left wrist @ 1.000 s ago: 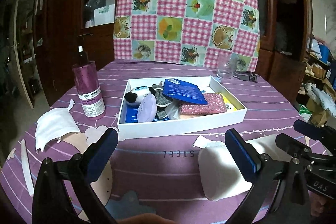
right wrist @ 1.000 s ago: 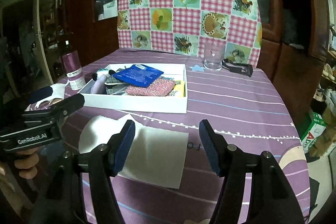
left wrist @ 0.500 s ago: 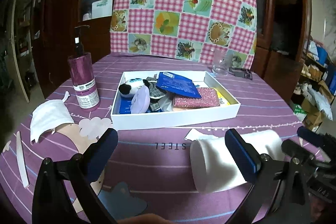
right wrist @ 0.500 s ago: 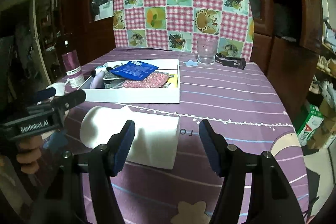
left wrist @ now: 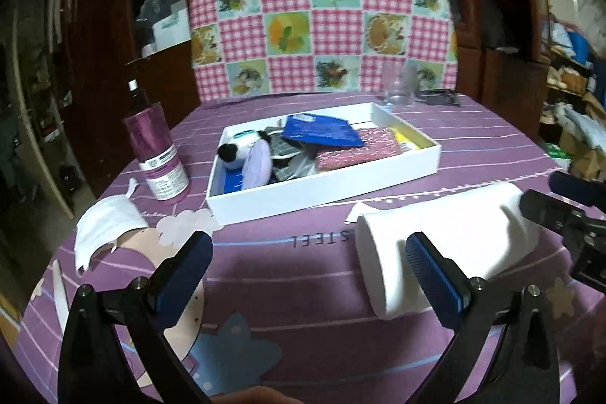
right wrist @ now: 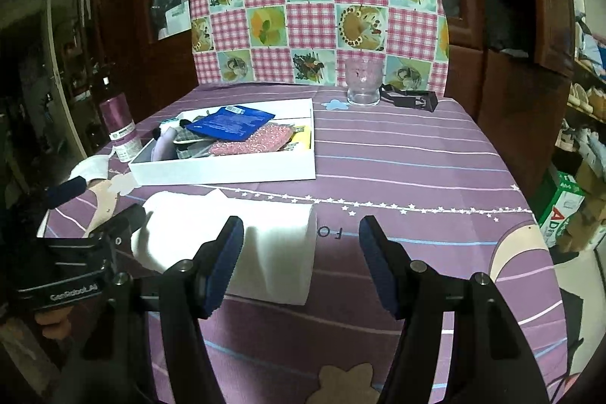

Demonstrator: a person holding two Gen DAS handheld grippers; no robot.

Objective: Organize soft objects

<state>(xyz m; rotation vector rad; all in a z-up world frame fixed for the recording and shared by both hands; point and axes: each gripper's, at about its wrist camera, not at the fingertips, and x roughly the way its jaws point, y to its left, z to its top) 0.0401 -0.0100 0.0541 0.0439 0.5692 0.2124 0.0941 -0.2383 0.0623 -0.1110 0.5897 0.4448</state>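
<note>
A folded white cloth [left wrist: 447, 233] lies on the purple tablecloth in front of a white tray [left wrist: 325, 188]; it also shows in the right wrist view [right wrist: 235, 233]. The tray [right wrist: 227, 169] holds a blue packet [left wrist: 322, 131], a pink sponge [left wrist: 356, 150], a panda plush [left wrist: 238, 148] and other soft items. My left gripper [left wrist: 308, 258] is open and empty, its right finger over the cloth's near edge. My right gripper [right wrist: 301, 248] is open and empty, its left finger over the cloth. Each gripper shows in the other's view.
A purple pump bottle [left wrist: 157, 154] stands left of the tray, with a white face mask [left wrist: 108, 224] in front of it. A glass [right wrist: 363, 82] and a black clip [right wrist: 411, 99] stand at the far edge. A checked cushioned chair back [left wrist: 322, 2] rises behind the table.
Both grippers have drawn back and risen slightly, so the table looks farther. The white cloth now looks rolled or folded over. Both grippers stay open.
</note>
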